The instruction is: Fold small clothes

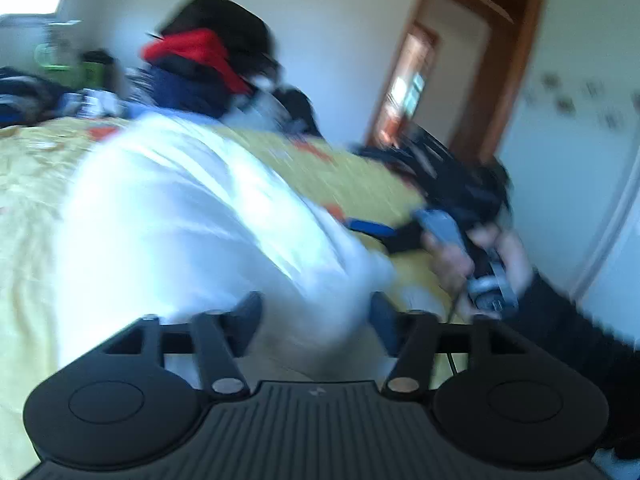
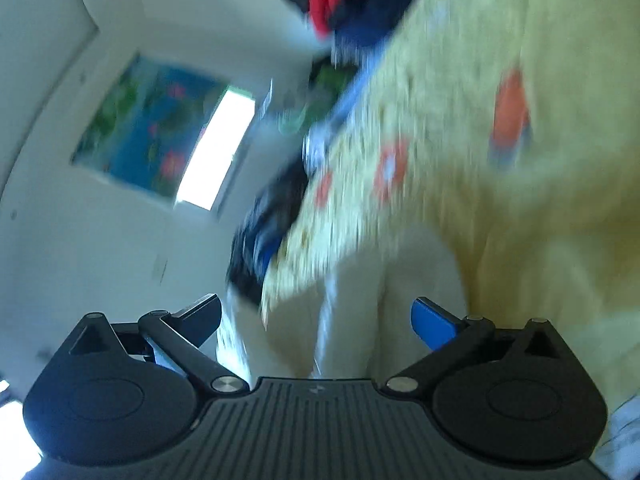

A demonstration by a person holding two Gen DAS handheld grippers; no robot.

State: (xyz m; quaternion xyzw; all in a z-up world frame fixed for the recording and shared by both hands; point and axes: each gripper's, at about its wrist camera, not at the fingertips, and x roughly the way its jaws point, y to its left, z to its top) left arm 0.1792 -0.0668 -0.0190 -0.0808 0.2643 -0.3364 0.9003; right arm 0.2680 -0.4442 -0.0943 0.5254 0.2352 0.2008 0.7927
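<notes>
A white garment lies spread on the yellow patterned bedspread, blurred by motion. My left gripper is open, its jaws wide apart with the garment's near edge between them. My right gripper is also open, with white cloth between its jaws at the bedspread's edge. The right gripper also shows in the left wrist view, held by a hand at the garment's right end.
A pile of red, dark blue and black clothes sits at the far side of the bed; it also shows in the right wrist view. More dark clothes lie at the far left. A wooden door frame stands at right.
</notes>
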